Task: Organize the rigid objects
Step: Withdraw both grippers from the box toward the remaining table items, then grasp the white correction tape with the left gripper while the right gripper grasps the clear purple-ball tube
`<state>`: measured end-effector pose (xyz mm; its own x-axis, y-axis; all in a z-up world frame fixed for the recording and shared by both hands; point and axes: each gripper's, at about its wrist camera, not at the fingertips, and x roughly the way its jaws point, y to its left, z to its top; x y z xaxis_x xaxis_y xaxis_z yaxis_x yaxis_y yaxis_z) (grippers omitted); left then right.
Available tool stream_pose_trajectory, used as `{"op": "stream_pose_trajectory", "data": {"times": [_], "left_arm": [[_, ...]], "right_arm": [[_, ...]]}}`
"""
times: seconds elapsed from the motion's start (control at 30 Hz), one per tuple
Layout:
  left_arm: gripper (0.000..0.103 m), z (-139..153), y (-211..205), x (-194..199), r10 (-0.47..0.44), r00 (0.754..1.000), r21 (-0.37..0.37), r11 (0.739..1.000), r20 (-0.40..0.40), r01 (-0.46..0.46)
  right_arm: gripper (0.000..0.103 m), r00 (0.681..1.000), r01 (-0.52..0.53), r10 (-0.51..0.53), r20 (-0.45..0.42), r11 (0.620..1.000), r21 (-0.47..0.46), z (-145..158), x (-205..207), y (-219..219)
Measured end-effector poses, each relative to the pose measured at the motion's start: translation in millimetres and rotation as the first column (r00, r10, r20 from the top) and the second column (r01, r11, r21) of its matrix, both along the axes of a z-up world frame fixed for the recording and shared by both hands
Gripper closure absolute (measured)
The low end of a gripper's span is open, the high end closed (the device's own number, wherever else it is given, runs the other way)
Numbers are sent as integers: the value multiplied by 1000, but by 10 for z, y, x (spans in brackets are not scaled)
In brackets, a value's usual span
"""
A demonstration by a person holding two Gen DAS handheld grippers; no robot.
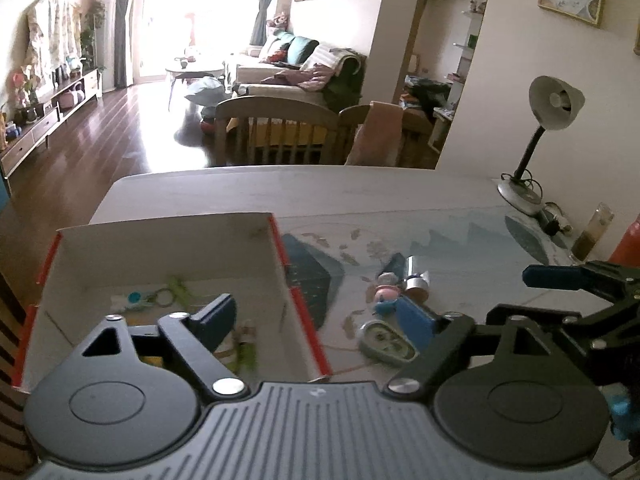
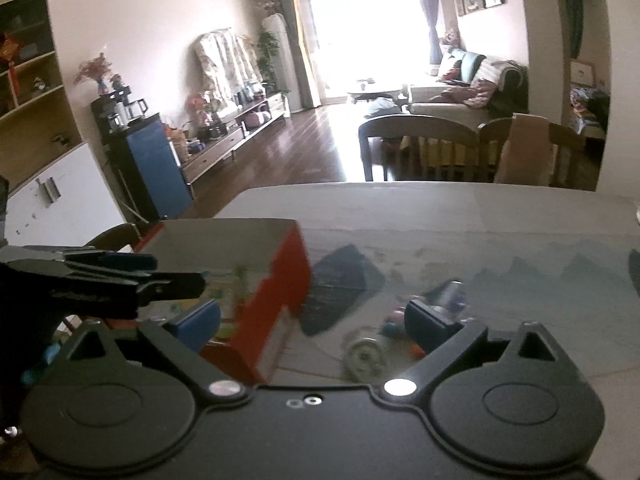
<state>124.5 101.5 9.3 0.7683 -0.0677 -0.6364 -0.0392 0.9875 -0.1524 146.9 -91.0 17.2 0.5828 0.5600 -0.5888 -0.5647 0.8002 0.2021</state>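
Note:
A white cardboard box with red edges (image 1: 168, 256) stands on the table at left, holding a key ring, a green item and other small things (image 1: 160, 298). My left gripper (image 1: 316, 316) is open, straddling the box's right wall. Right of the box lie a grey oval tin (image 1: 386, 340), a pink figure (image 1: 387, 292) and a silver cylinder (image 1: 416, 282). My right gripper (image 2: 312, 320) is open above the box's (image 2: 280, 292) red corner, with the tin (image 2: 366, 354) between its fingers. Each gripper shows in the other's view, the right (image 1: 580, 280) and the left (image 2: 132, 276).
A desk lamp (image 1: 536, 140) stands at the table's right back, with a jar (image 1: 592, 236) and a red object (image 1: 628, 244) beside it. Wooden chairs (image 1: 280, 128) stand behind the far table edge. The table (image 1: 280, 196) has a patterned mat.

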Motion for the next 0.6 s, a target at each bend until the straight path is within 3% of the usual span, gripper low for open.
{"op": "stream_pose_trajectory", "data": {"times": [0.07,0.2,0.4,0.6], "left_arm": [[1,-41,-105,57,6,1000,2,1000,1,-6],[0,-153,-308,179,-3,1000,-17,1000,-14,3],[0,-381,-695,337,-3,999,12,1000,-32,3],[0,-672,-1011,547,26,995,1,1000,-98,-26]], "right_arm": [[4,1000,13,-13,-5,1000,-4,-38,60,-132],[4,999,31,-31,-17,999,-19,-127,201,-385],[4,998,58,-59,-16,997,-55,-215,467,-657],[6,997,69,-71,-25,994,-87,-313,816,-856]]}}
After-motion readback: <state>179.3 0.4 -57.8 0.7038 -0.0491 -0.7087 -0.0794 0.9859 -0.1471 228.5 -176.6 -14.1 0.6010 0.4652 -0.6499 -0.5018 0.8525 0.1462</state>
